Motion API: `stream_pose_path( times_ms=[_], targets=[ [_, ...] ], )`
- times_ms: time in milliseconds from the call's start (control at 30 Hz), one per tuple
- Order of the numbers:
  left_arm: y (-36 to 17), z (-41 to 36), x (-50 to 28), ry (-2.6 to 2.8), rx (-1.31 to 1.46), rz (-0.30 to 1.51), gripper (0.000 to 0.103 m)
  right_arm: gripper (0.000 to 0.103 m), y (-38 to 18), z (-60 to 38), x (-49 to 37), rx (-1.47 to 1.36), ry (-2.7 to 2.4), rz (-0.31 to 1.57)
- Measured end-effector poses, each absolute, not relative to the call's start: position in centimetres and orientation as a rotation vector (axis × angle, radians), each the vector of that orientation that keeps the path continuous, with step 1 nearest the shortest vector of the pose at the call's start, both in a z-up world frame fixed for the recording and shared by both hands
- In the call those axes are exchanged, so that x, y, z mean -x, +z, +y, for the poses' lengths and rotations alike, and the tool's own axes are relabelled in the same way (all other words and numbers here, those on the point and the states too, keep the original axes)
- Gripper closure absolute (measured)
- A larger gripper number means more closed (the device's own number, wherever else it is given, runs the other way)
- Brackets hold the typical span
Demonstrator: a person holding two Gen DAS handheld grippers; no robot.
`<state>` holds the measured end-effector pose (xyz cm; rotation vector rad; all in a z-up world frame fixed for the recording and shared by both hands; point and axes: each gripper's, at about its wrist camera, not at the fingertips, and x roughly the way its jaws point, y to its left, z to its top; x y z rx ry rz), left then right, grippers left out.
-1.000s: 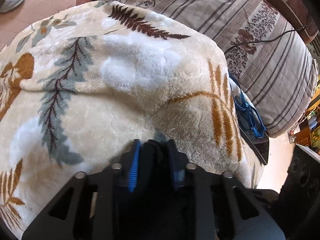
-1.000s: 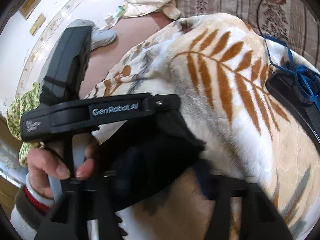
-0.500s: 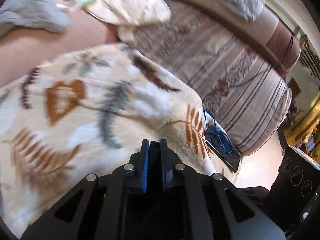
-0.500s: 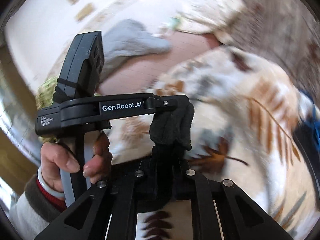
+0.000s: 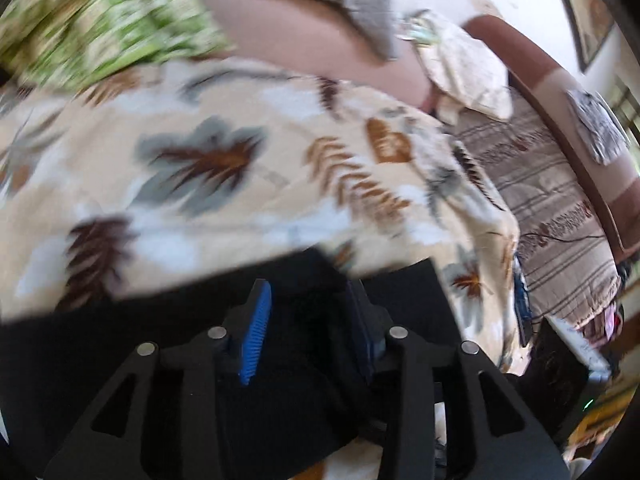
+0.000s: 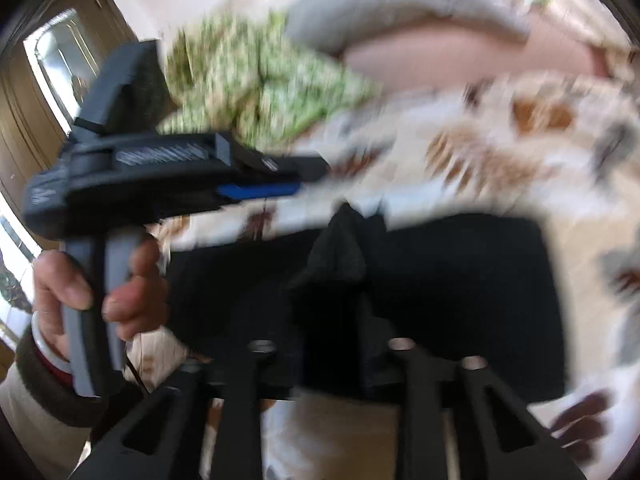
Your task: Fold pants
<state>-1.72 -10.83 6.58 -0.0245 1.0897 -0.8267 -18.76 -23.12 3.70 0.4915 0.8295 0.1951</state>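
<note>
The black pants point(image 5: 400, 292) lie folded as a dark slab on the cream leaf-print blanket point(image 5: 224, 152); in the right wrist view the pants point(image 6: 460, 280) fill the middle. My left gripper point(image 5: 308, 312) is open, its blue-padded fingers point(image 5: 256, 320) spread with a bunch of black cloth between them. It also shows from the side in the right wrist view point(image 6: 304, 184), held by a hand. My right gripper point(image 6: 340, 260) has a bunch of black cloth between its fingers, which are mostly hidden. Both views are motion-blurred.
A green patterned cloth point(image 6: 260, 80) and a grey cushion point(image 6: 400, 4) lie beyond the blanket. A striped brown cover point(image 5: 560, 208) and a brown sofa edge point(image 5: 532, 68) are at the right. A blue-corded dark object point(image 5: 522, 300) sits at the blanket's right edge.
Both grippers swung left and downward over the blanket, laying the black pants down flat. My left gripper's fingers have spread apart from shut to open.
</note>
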Motion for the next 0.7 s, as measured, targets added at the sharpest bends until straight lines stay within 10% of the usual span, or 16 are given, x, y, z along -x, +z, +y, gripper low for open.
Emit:
stream_pose_path(
  times_ms=[267,500,533,600,700],
  targets=[
    [5.3,-10.0,4.8,-0.840,0.098,1.099,0.031,0.036,6.4,-28.5,22.9,-0.427,0.079,0.724],
    [3.6,-14.3,7.1,-0.815,0.025,1.128,0.028,0.040,3.5,-31.5,22.8,-0.451,-0.080,0.803],
    [3.2,-14.8,7.2,-0.795,0.011,1.135,0.036,0.041,3.3,-31.6,22.8,-0.454,-0.083,0.805],
    [3.1,-15.4,7.1,-0.795,0.002,1.142,0.087,0.044,3.7,-31.8,23.4,-0.448,-0.084,0.798],
    [4.1,-15.3,7.1,-0.809,-0.005,1.124,0.091,0.051,4.9,-31.6,23.5,-0.421,-0.060,0.761]
  ],
)
